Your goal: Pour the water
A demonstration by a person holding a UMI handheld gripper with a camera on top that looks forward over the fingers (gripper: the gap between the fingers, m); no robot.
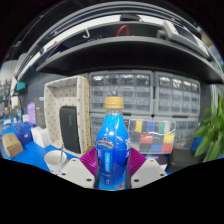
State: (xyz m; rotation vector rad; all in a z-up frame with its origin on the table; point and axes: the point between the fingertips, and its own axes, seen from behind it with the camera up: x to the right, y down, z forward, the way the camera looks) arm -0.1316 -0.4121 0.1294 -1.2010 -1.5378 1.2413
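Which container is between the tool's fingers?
The blue bottle with the tan cap, gripped between the tool fingers; the white boxy container stands beyond, to its left.

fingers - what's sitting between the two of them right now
In the gripper view, a blue bottle with a tan cap stands upright between the fingers, whose purple pads sit close on either side. Whether they press on it cannot be told.

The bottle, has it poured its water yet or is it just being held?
Done: the tongs have the blue bottle gripped, purple pads pressed on both sides. In hand: the bottle is held upright, and its tan cap is on. Left: everything about pouring. No water is coming out, the bottle is not tipped, and I cannot see any cup to pour into from here.
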